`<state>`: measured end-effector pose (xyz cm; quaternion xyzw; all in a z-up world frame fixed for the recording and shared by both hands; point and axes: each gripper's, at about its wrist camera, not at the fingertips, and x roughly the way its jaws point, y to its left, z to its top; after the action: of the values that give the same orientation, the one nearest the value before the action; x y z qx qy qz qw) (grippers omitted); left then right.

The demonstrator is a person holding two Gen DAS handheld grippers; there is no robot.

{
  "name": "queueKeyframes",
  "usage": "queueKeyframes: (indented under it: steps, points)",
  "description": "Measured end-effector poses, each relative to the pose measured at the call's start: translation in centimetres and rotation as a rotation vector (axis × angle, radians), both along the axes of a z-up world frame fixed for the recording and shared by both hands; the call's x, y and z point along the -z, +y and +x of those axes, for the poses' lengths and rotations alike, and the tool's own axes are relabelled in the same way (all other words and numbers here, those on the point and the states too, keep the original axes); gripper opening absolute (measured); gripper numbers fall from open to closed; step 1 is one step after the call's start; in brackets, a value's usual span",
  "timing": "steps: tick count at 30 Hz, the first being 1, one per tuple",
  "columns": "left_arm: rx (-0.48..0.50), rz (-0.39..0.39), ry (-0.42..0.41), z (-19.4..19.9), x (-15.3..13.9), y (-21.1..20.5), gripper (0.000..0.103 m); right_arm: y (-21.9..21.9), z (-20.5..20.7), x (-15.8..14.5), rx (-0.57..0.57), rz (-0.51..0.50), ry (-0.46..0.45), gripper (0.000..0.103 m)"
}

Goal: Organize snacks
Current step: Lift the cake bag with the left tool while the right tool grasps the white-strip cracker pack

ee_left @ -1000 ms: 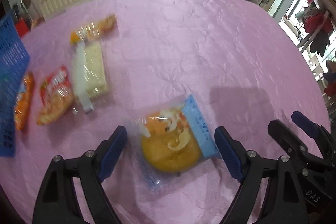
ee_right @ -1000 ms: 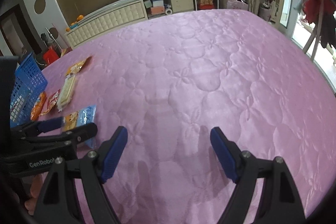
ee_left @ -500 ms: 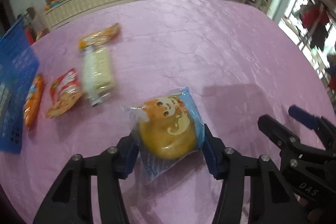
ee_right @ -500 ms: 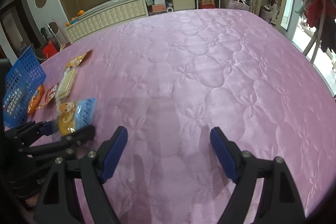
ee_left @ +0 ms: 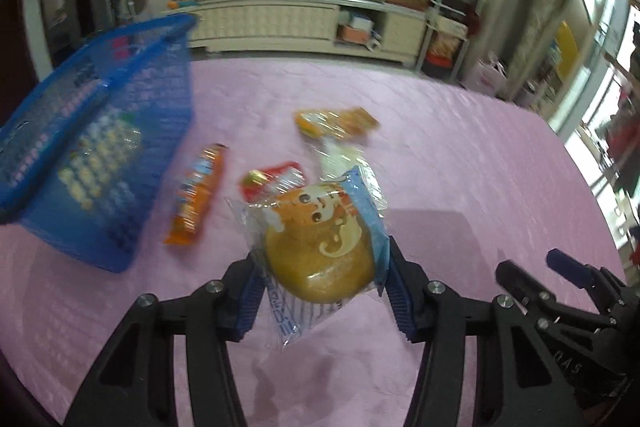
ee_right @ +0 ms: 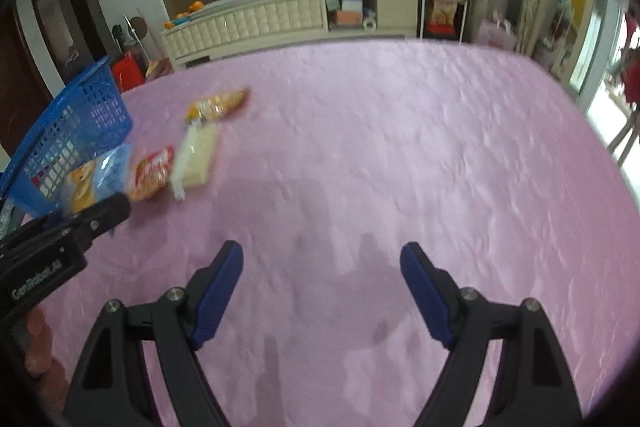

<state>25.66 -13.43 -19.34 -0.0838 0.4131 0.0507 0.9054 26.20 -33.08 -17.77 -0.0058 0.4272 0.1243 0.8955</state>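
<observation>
My left gripper is shut on a wrapped round bun, a golden cake in a clear and blue packet, and holds it above the pink tablecloth. The blue mesh basket stands to the left, with some packets inside. On the cloth lie an orange packet, a red packet, a white packet and an orange-yellow packet. My right gripper is open over bare cloth, nothing between its fingers. In the right wrist view the held bun shows at the left beside the basket.
The pink cloth stretches wide to the right and far side. A white cabinet and shelves stand beyond the table's far edge. The right gripper's fingers show at the lower right of the left wrist view.
The left gripper closed on the bun, lifted it off the cloth and carried it left toward the basket. The right gripper also shifted left and stayed open.
</observation>
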Motion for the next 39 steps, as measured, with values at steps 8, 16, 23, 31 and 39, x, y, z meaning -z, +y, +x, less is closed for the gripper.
queueKeyframes:
  steps: [8,16,23,31,39]
  points:
    - [-0.029,0.025,-0.033,1.6,-0.6,3.1,0.051,5.2,3.5,-0.3,-0.090,-0.013,-0.013,0.084]
    - [-0.004,0.065,-0.027,3.7,0.3,3.9,0.051,9.3,6.8,1.1,-0.180,-0.029,0.028,0.084]
    - [-0.002,0.105,-0.022,5.2,1.0,4.3,0.051,11.4,8.6,3.2,-0.249,-0.063,0.084,0.084]
    - [-0.007,0.097,0.013,5.7,2.2,4.9,0.051,12.3,8.7,3.9,-0.292,-0.088,0.068,0.076]
    - [0.020,0.091,0.009,4.6,1.6,4.3,0.051,11.1,8.7,3.4,-0.273,-0.084,0.071,0.047]
